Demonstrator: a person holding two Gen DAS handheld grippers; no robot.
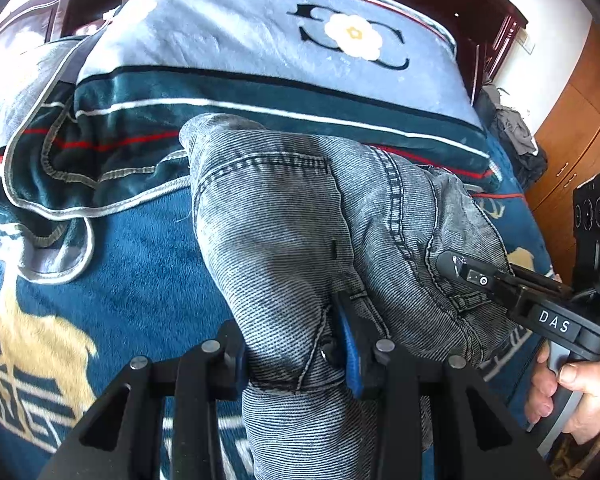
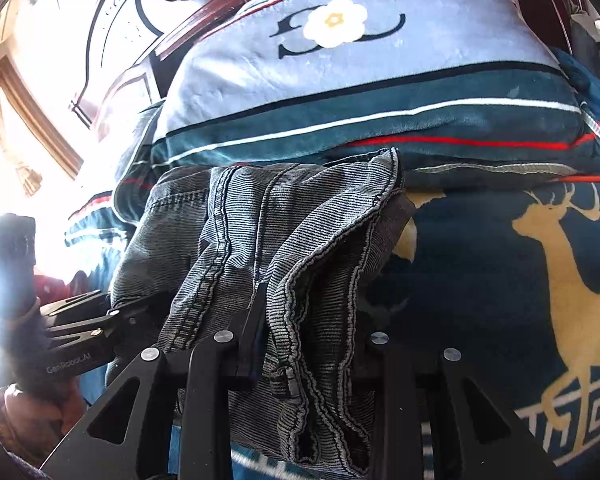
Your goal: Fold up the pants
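- grey jeans [image 1: 300,208] bunched on blue deer blanket [image 1: 140,280], long axis toward folded quilt [image 1: 260,40] at far edge
- open blanket both sides
- left gripper [image 1: 296,352] clamps jeans
- right gripper [image 2: 308,344] clamps jeans

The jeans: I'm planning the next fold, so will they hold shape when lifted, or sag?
The jeans will probably sag: they already bunch and drape between the left gripper and right gripper. The thick seams look fairly heavy. On the plush blanket they likely drag, not slide.
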